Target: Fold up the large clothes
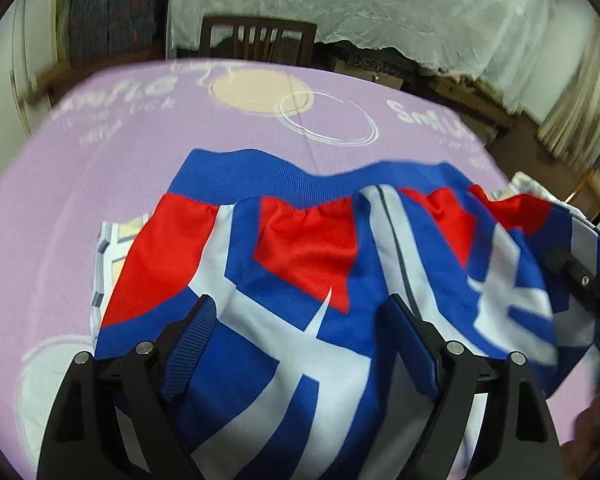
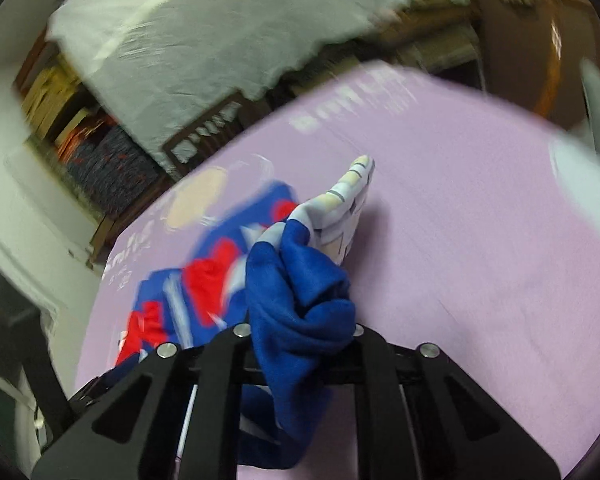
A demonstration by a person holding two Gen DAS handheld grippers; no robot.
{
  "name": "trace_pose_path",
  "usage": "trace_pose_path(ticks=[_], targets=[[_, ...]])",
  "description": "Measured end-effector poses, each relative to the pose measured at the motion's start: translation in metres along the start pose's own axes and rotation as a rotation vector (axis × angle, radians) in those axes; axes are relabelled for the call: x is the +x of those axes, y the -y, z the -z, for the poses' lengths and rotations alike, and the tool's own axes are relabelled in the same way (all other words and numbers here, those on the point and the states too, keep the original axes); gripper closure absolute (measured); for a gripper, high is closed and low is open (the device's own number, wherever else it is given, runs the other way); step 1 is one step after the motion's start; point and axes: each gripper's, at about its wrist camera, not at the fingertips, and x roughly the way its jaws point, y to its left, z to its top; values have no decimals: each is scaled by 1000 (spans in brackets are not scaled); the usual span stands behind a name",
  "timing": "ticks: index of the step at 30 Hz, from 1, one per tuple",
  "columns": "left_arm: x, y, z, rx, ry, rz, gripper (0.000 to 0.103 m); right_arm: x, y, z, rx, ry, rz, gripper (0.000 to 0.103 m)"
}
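Red, white and blue jacket (image 1: 300, 272) spread across lilac-covered bench (image 1: 100, 152), ribbed blue hem toward the far edge, dark zip line running down the middle panel. Left gripper (image 1: 300, 320) poised directly above the jacket, jaws wide apart, blue-padded fingers (image 1: 192, 340) straddling the white-and-blue panel; contact with the cloth not determinable. At the jacket's right edge, black tip of the other tool visible against the blue fabric. In the right wrist view, right gripper (image 2: 300, 332) with jaws drawn together on a bunched blue fold of the jacket (image 2: 296, 292), that fold raised clear of the bench and the remainder trailing down to the left. Pale checked cloth (image 2: 352, 196) projecting from beyond the held fold; same checked cloth showing beside the jacket's left edge in the left wrist view. Beyond the jacket and the bench, dark wooden chair (image 1: 256, 40) and white draped sheet (image 1: 380, 8).
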Motion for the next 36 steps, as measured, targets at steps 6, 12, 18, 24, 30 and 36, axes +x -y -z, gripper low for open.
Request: trace_pose_path(ticks=[6,12,18,24,30,36], targets=[[-49,-66,-25,-215,78,126,17,-17,-90,23,-339,88,-16,91],[-77,-60,-31,-184,87,278,17,-8,-100,63,-470,96,-9,91],[-76,16,-35,73,19,351,6,-12,-101,76,-551,110,-21,91],[-32,49,-55,110,-119,305,5,-10,-92,78,-575,102,-61,91],[13,58,-54,102,-210,307,82,-8,-91,79,-610,79,-84,90],[13,48,-57,89,-191,322,86,-21,-73,73,-636,59,-98,71]])
